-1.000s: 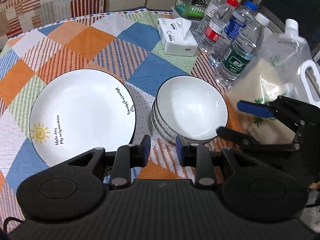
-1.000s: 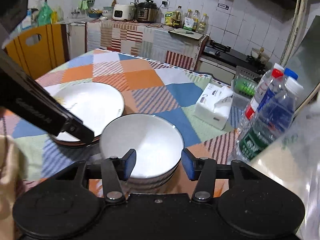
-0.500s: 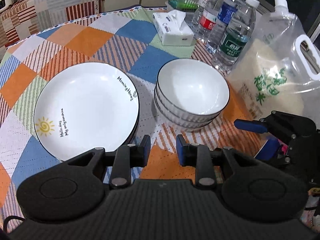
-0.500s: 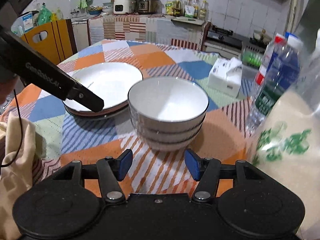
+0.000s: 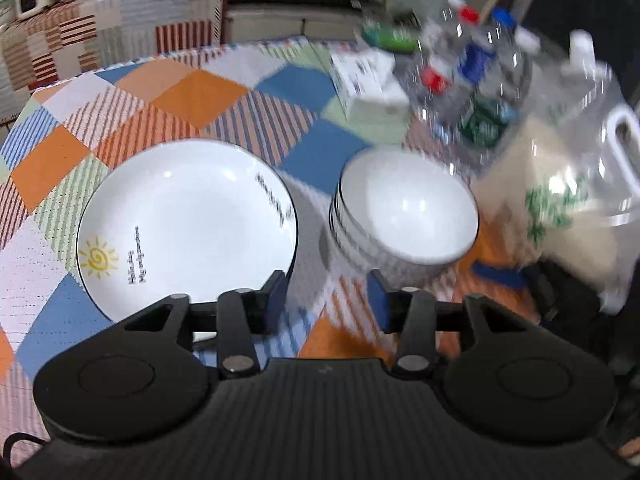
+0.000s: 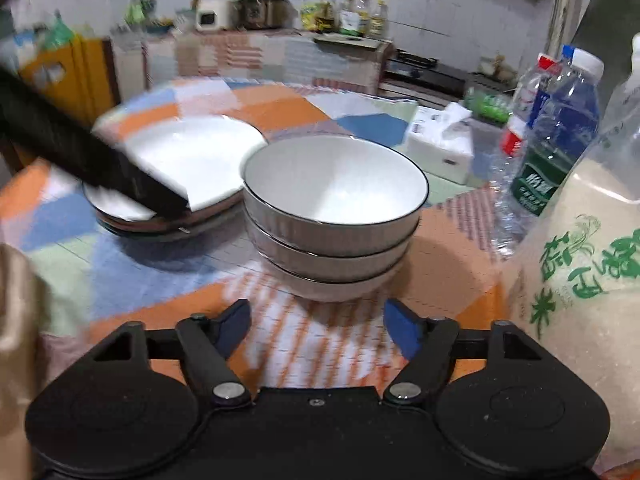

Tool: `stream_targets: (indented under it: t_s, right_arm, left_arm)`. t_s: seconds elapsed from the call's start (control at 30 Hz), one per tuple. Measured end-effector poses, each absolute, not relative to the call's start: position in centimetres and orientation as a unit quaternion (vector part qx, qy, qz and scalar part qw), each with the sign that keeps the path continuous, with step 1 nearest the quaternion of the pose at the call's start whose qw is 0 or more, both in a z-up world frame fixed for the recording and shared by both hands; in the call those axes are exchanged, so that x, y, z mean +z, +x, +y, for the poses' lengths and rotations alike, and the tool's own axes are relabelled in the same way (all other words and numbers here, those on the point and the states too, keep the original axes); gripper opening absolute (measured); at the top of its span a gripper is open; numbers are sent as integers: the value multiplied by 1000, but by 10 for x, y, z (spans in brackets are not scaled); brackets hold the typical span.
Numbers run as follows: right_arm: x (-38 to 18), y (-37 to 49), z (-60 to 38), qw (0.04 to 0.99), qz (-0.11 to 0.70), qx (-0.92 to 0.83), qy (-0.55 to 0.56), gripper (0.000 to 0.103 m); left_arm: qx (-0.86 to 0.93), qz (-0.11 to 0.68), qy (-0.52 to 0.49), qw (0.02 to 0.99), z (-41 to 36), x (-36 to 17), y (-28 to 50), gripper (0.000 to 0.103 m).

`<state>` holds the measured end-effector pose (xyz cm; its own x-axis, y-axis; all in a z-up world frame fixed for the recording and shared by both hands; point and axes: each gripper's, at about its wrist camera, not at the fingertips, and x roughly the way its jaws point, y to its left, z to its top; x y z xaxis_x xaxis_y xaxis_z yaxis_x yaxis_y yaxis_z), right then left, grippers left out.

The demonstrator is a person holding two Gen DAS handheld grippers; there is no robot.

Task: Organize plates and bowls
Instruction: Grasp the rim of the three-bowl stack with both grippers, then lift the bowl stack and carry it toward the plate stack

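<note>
A stack of white plates (image 5: 188, 224) with a sun drawing on the top one sits on the patchwork tablecloth; it also shows in the right wrist view (image 6: 192, 160). To its right stands a stack of three white bowls (image 5: 404, 216), seen closer in the right wrist view (image 6: 332, 216). My left gripper (image 5: 326, 300) is open and empty, hovering near the table's front edge between plates and bowls. My right gripper (image 6: 316, 328) is open and empty, just in front of the bowl stack. A left gripper finger (image 6: 100, 164) crosses over the plates in the right wrist view.
Several water bottles (image 5: 472, 80) and a tissue box (image 5: 368, 84) stand at the back right. A large rice bag with a handle (image 6: 580, 264) stands right of the bowls. A kitchen counter (image 6: 280, 40) and a yellow chair (image 6: 60, 76) lie beyond the table.
Both grippers have opened wider. The right gripper has pulled back and lowered, so the bowl stack now sits ahead of its fingers. The left gripper shifted slightly; plates and bowls stayed put.
</note>
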<state>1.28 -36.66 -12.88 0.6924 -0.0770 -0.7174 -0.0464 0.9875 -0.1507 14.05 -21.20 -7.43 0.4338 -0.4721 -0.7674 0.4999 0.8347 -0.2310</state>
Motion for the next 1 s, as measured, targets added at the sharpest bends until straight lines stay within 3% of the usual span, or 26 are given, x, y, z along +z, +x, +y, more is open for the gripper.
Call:
stream_targets:
  t_s: [0.07, 0.4, 0.47, 0.73, 1.0]
  right_arm:
    - [-135, 17, -367, 918, 391, -4, -73, 93]
    - [-165, 43, -385, 921, 390, -13, -7, 94]
    - [-167, 41, -391, 934, 356, -22, 7, 94]
    - [-175, 53, -386, 938, 346, -4, -17, 94]
    - [-181, 65, -389, 939, 344, 16, -18, 95]
  left_arm:
    - [-292, 441, -8, 848, -211, -73, 145, 57]
    - [-308, 498, -28, 810, -250, -99, 178, 61]
    - [-312, 510, -32, 801, -257, -105, 182, 60]
    - [-290, 535, -49, 792, -269, -126, 192, 59]
    - [-286, 534, -47, 794, -276, -133, 194, 49]
